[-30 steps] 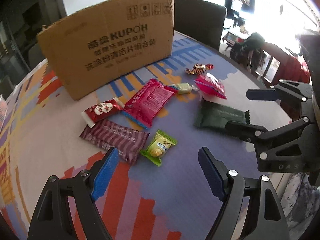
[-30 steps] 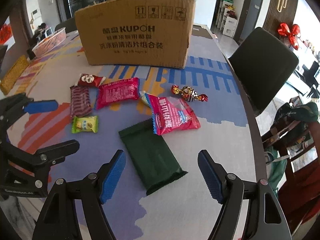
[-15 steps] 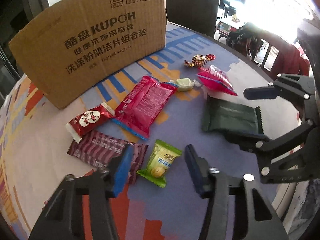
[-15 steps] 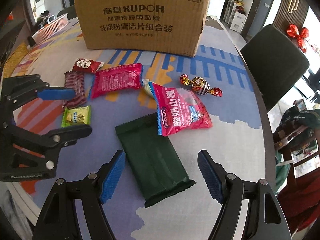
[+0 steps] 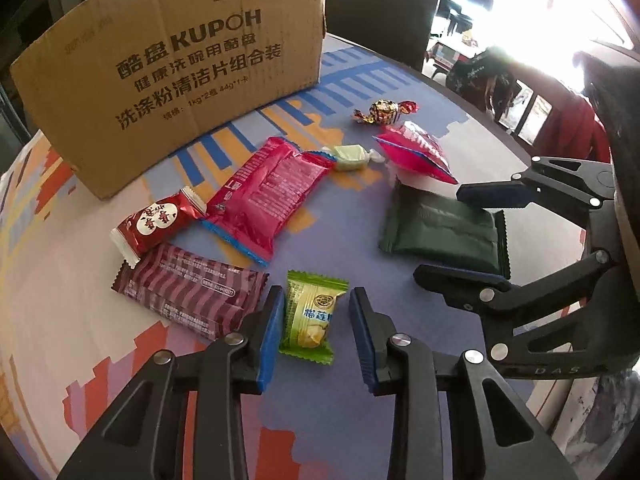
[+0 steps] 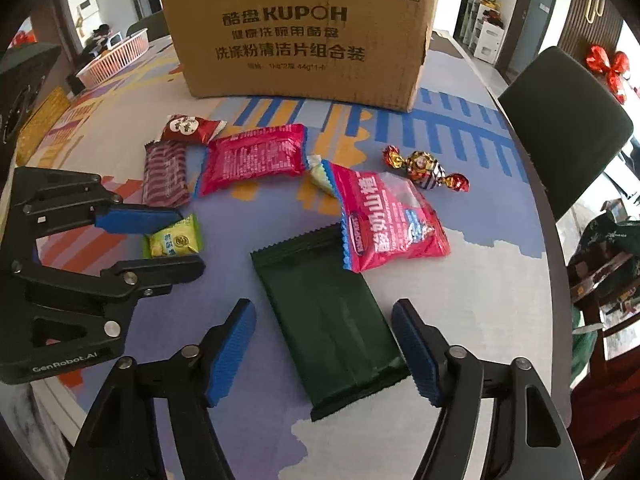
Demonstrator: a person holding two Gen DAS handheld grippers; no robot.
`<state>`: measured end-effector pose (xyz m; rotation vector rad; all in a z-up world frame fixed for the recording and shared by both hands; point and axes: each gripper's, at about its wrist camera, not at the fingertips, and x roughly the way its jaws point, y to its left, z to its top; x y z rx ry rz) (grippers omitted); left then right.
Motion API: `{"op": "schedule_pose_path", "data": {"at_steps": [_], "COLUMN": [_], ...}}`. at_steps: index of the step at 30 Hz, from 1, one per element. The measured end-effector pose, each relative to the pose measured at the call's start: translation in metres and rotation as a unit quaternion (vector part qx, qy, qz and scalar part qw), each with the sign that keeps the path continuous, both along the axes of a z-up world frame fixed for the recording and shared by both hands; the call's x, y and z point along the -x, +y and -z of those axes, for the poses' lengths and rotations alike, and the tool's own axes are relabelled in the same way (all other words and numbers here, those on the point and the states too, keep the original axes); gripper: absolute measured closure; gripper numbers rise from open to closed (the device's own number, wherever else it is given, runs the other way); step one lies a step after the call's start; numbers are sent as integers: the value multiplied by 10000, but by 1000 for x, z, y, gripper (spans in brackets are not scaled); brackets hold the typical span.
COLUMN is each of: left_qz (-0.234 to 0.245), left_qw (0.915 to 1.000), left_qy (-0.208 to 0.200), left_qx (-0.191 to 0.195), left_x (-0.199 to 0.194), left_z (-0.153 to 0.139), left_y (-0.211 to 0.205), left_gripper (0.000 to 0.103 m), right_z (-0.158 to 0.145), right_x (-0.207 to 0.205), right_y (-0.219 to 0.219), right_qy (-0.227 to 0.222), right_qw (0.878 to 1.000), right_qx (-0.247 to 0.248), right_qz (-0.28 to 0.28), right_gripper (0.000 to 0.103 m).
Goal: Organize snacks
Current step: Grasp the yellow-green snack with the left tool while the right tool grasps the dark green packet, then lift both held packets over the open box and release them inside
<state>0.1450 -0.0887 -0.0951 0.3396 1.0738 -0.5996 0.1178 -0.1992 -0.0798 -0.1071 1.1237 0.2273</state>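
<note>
Several snacks lie on the patterned table in front of a cardboard box [image 5: 172,76]. My left gripper [image 5: 316,336] is open, its blue pads on either side of a small green-yellow candy packet [image 5: 312,316], a gap on each side; it also shows in the right wrist view [image 6: 176,238]. My right gripper [image 6: 324,354] is open around the near end of a dark green packet [image 6: 328,320], not touching it. A pink packet [image 6: 388,220] overlaps the green packet's far end. A large pink packet [image 5: 268,196], a red packet [image 5: 156,224] and a maroon striped bar [image 5: 188,288] lie to the left.
A foil-wrapped chocolate [image 6: 424,168] and a pale wrapped candy [image 5: 352,156] lie near the box. A dark chair [image 6: 568,120] stands beyond the table's right edge [image 6: 552,232]. A pink basket [image 6: 116,56] sits at the far left.
My left gripper moved forward and down over the green-yellow candy packet and narrowed its jaws around it. My right gripper advanced so its pads flank the dark green packet.
</note>
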Motion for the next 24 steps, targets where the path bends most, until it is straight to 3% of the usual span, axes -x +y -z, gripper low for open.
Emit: {"op": "schedule_pose_path", "data": {"at_steps": [3,5,7,14,24], "left_qz": [-79,-142,-220,-591,-989], "left_qw": [10000,9999,9997,9980,9938], "left_qy": [-12,19,27,16,-362], "left_qx": [15,49,86,207,347], "left_x": [0,0,1,6,19], "left_z": [0,0,0,-4,-33], "left_y": [1,3,4,10,23], "left_gripper": [78,79,80,82,82], "right_z": [-1,-1,-2,-7,-32], "right_x": [-1,-2,-1,8,22], "right_y": [0,0,1,5,4], "right_qy": [-59,-112,-132,-194,-548], "right_qw": [10000,9999,9999,9997,9984], "right_qx": [12,21,28,46,-121], "right_qz": [22,-25,-60,-129,33], "right_gripper": [43,55,57,58,58]}}
